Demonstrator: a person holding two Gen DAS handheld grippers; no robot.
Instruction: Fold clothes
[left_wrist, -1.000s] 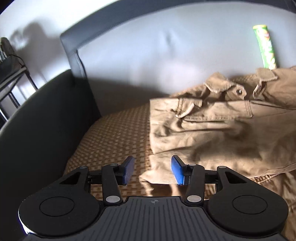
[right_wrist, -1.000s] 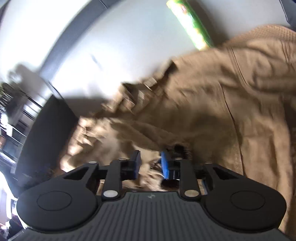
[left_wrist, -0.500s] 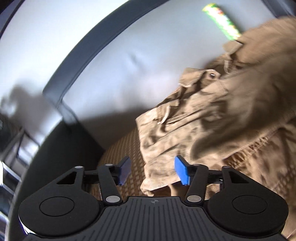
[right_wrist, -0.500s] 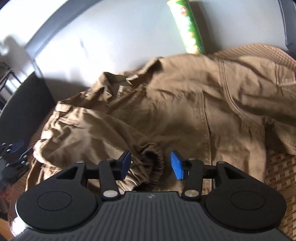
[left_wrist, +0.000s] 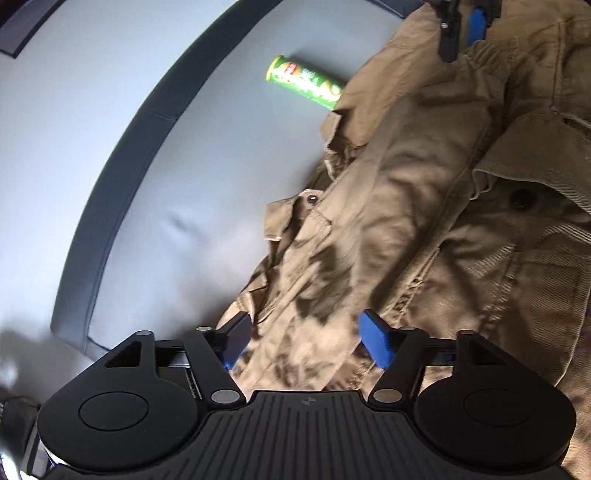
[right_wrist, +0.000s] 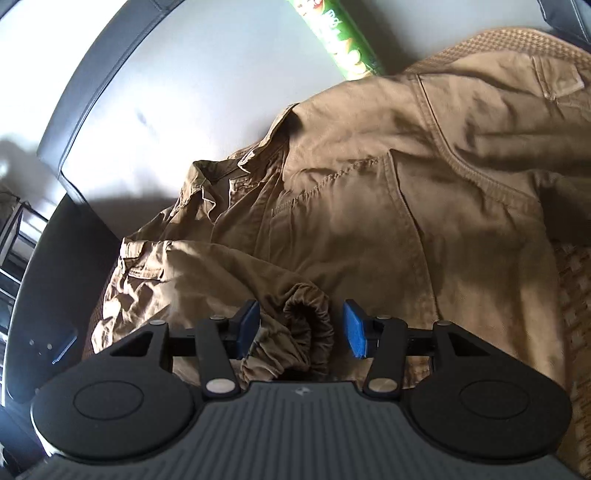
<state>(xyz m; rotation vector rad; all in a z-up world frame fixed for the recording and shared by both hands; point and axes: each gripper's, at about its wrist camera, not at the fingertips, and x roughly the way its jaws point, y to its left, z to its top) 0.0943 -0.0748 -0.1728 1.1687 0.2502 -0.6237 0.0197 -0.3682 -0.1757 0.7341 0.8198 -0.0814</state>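
A tan jacket (left_wrist: 424, 206) (right_wrist: 369, 206) lies spread on a sofa seat against the grey backrest. My left gripper (left_wrist: 304, 338) is open low over the jacket's rumpled near edge, with cloth between its blue pads but not pinched. My right gripper (right_wrist: 301, 326) is open too. An elastic sleeve cuff (right_wrist: 306, 325) lies loose between its pads. In the left wrist view the right gripper (left_wrist: 463, 26) shows at the top edge, over the same cuff.
A green crisp tube (left_wrist: 303, 81) (right_wrist: 336, 37) lies against the grey backrest (left_wrist: 166, 166) behind the jacket. A dark armrest (right_wrist: 55, 277) bounds the left side. A woven brown seat cover (right_wrist: 572, 280) shows at the right of the jacket.
The right gripper opened and let go of the sleeve, leaving the cuff on the jacket. The left gripper swung right and forward, over the jacket's edge, and opened a little wider.
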